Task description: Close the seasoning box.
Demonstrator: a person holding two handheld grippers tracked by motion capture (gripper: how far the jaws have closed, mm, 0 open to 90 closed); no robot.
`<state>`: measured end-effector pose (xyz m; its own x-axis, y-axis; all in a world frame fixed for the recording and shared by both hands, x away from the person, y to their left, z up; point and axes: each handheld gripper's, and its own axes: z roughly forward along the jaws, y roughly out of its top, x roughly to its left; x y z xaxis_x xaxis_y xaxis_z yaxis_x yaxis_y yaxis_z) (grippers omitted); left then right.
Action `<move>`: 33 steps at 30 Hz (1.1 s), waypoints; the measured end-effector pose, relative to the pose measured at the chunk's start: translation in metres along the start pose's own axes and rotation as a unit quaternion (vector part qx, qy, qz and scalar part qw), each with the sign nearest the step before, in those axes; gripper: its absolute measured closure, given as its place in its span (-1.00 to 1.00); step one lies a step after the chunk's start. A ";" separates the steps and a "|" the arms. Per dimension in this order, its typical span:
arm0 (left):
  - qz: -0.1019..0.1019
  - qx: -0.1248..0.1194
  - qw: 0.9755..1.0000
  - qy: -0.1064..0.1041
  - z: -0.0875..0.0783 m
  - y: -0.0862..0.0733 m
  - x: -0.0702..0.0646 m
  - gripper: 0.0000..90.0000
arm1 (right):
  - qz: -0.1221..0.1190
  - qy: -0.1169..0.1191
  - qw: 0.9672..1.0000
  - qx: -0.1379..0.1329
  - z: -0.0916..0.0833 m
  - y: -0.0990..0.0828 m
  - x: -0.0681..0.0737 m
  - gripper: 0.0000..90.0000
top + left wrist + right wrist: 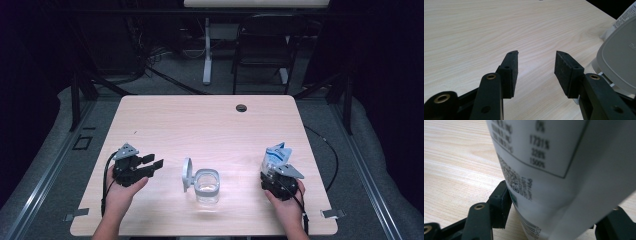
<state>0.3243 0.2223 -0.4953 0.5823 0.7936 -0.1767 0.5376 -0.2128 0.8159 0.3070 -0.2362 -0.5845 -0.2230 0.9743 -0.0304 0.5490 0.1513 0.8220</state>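
A clear square container (207, 186) stands on the table near the front middle, with its grey lid (187, 174) hinged up on its left side. My left gripper (156, 162) rests to its left and points toward it, open, with nothing between the jaws (536, 56). The grey lid (619, 57) rises just past its right jaw. My right gripper (272, 173) sits at the front right, shut on a blue and white pouch (276, 154) that stands upright. Close up, the pouch (549, 157) shows a printed label and a barcode, and the left pad (503, 202) presses on it.
The light wood table (200, 120) has a dark cable hole (241, 107) near its far edge. A chair (265, 45) and a desk leg (207, 55) stand on the floor beyond the table. Metal clips (76, 215) sit at the front corners.
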 end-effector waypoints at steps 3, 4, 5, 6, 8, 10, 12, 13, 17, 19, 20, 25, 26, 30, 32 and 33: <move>0.003 0.006 1.000 -0.002 0.000 0.000 0.000 0.23 | -0.001 -0.001 1.000 -0.004 0.001 -0.001 0.001 -0.14; 0.001 0.006 1.000 -0.002 0.000 0.000 0.000 0.23 | -0.001 -0.002 1.000 -0.002 0.001 -0.001 0.001 -0.14; 0.002 0.006 1.000 -0.002 0.000 0.000 0.000 0.23 | -0.001 -0.002 1.000 -0.002 0.001 -0.001 0.001 -0.14; 0.001 0.005 1.000 -0.002 0.001 0.000 0.000 0.23 | -0.001 -0.002 1.000 -0.002 0.001 -0.001 0.001 -0.14; 0.001 0.006 1.000 -0.002 0.000 0.000 0.000 0.23 | 0.000 -0.003 1.000 -0.004 0.001 -0.001 0.001 -0.14; 0.002 0.005 1.000 -0.001 0.000 0.000 0.000 0.23 | 0.002 -0.003 1.000 -0.004 0.001 -0.001 0.001 -0.14; 0.000 0.005 1.000 0.000 0.000 -0.001 0.000 0.23 | 0.002 -0.002 1.000 -0.005 0.001 -0.001 0.001 -0.14; -0.001 0.004 1.000 0.000 0.000 -0.001 0.001 0.23 | 0.002 -0.002 1.000 -0.005 0.001 -0.001 0.001 -0.14; -0.002 0.005 1.000 -0.001 0.001 -0.001 0.001 0.23 | -0.003 -0.002 1.000 -0.002 0.001 -0.001 0.001 -0.10; 0.000 0.006 1.000 -0.001 0.001 -0.001 0.001 0.23 | -0.005 -0.001 1.000 -0.004 0.001 -0.001 0.002 -0.09; 0.000 0.006 1.000 -0.001 0.001 -0.002 0.002 0.23 | -0.005 -0.001 1.000 -0.005 0.001 -0.001 0.001 -0.08; -0.002 0.007 1.000 0.000 0.002 -0.002 0.002 0.23 | -0.009 0.002 1.000 -0.004 0.001 -0.001 0.000 -0.07; -0.003 0.008 1.000 0.001 0.002 -0.002 0.002 0.23 | -0.011 0.004 1.000 -0.004 0.001 -0.001 0.000 -0.07; -0.003 0.007 1.000 0.001 0.002 -0.002 0.003 0.24 | -0.018 0.008 1.000 -0.007 0.001 -0.001 -0.001 -0.06; -0.004 0.006 1.000 0.002 0.002 -0.003 0.003 0.24 | -0.021 0.007 1.000 -0.006 0.001 -0.001 -0.001 -0.06; -0.004 0.007 1.000 0.001 0.002 -0.003 0.003 0.24 | -0.024 0.007 1.000 -0.006 0.001 -0.001 -0.001 -0.05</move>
<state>0.3258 0.2243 -0.4990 0.5773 0.7959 -0.1826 0.5506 -0.2143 0.8068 0.3073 -0.2369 -0.5858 -0.2596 0.9637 -0.0622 0.5282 0.1956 0.8263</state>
